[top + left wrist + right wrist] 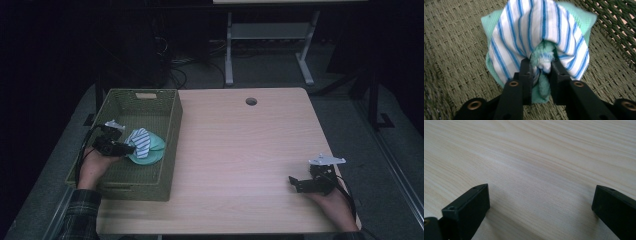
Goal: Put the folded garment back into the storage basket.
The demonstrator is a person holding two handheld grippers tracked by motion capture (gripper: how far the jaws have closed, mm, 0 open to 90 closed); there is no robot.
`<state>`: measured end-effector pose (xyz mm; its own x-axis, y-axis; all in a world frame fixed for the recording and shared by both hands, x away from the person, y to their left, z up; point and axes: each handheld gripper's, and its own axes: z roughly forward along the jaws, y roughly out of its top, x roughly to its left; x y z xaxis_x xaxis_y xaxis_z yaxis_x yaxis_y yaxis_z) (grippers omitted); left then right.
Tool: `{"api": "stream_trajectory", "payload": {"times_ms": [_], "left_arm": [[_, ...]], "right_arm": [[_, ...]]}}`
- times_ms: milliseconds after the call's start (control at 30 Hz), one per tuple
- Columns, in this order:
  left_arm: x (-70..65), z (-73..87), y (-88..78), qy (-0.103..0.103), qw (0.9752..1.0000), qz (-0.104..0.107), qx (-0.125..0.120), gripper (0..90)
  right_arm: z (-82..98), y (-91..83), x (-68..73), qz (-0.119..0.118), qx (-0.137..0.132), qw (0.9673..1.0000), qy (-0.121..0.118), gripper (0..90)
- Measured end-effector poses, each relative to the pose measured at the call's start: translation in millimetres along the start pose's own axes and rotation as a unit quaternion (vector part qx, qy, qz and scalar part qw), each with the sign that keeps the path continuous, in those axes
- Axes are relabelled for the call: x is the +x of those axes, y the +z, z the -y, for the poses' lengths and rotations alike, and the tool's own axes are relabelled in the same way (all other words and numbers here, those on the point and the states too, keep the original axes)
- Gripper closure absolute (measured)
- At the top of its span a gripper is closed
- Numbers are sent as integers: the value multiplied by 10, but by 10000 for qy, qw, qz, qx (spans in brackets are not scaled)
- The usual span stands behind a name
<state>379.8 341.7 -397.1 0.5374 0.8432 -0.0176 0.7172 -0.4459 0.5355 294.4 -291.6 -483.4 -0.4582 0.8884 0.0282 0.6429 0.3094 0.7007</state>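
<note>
In the high view a white cloth with blue stripes (141, 141) lies on a mint green cloth (156, 150) on the floor of an olive woven basket (173, 131) at the table's left. My left gripper (131, 148) reaches into the basket from the left. In the left gripper view its jaws (541, 66) pinch a bunch of the striped cloth (539, 30) and the green cloth (487, 25), both resting on the basket floor (449, 50). My right gripper (292, 181) rests low at the table's near right, open with bare wood between its jaws (541, 197).
The light wooden table (240, 140) has a round cable hole (251, 101) at the back. The basket's right wall stands between the cloths and the tabletop. A white desk frame (270, 45) and cables stand on the dark floor beyond.
</note>
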Motion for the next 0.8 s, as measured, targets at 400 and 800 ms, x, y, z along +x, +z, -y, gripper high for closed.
{"api": "stream_trajectory", "payload": {"times_ms": [400, 800], "left_arm": [[-62, -64, -161, 0, 9994, 117, -316, 376], [-422, -375, -361, 384, 9953, 420, -783, 215]], "right_arm": [[0, 0, 0, 0, -1, 10000, -2, 13], [0, 0, 0, 0, 2, 10000, -3, 13]]}}
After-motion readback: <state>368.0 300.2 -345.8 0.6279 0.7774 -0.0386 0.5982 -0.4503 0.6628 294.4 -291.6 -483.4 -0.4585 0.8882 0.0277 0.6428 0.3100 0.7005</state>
